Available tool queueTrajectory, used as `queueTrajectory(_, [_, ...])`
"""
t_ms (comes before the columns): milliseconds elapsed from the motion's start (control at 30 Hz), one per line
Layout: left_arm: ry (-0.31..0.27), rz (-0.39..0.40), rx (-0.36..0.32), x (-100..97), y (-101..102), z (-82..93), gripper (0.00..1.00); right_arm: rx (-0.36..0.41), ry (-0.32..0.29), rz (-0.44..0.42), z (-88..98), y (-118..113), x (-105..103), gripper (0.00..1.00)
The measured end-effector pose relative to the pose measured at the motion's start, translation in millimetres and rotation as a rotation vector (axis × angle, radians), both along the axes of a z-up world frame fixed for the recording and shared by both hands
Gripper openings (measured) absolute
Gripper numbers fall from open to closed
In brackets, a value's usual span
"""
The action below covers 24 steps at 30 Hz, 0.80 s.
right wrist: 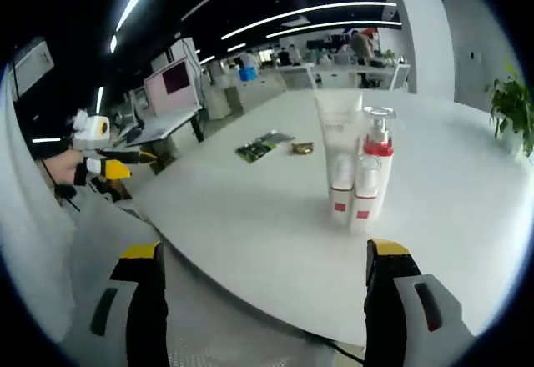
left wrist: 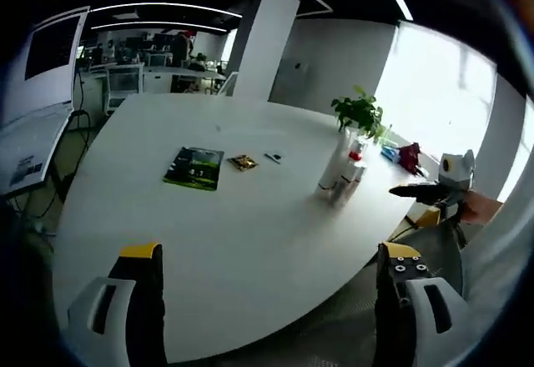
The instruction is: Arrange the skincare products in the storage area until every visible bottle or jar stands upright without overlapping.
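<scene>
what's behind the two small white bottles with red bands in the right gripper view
A tall white tube and a clear pump bottle with a red collar stand behind the small bottles, which cover their lower parts.

A large white table (left wrist: 250,242) with a rounded edge carries a green booklet (left wrist: 194,168) lying flat, a small brownish packet (left wrist: 243,163) just beside it, and a small dark item (left wrist: 273,158) a little further along. A leafy potted plant (left wrist: 359,113) stands near the table's far edge by the bright window (left wrist: 442,100). A white pillar (left wrist: 265,42) rises behind the table. In the right gripper view, a monitor (right wrist: 173,77) stands among office desks in the background, under long ceiling light strips (right wrist: 309,10).
</scene>
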<state>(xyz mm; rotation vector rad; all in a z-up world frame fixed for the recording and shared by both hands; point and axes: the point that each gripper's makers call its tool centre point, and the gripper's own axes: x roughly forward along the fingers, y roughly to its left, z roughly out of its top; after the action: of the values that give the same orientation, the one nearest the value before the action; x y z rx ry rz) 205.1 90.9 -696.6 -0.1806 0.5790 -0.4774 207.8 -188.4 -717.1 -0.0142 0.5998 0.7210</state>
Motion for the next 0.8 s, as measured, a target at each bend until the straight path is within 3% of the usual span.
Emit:
queueTrajectory(367, [0.016, 0.006, 0.005, 3.4, -5, -2.4, 0.99, -0.015, 0.005, 0.013, -3.6, 5, -2, 0.99])
queueTrajectory(533, [0.049, -0.014, 0.065, 8.2, -7, -12.1, 0.99, -0.003, 0.017, 0.004, -5.4, 4, -2, 0.99])
queueTrajectory(800, [0.074, -0.034, 0.104, 32.2, -11, -16.2, 0.99, 0.001, 0.039, 0.015, -6.7, 6, -5, 0.99])
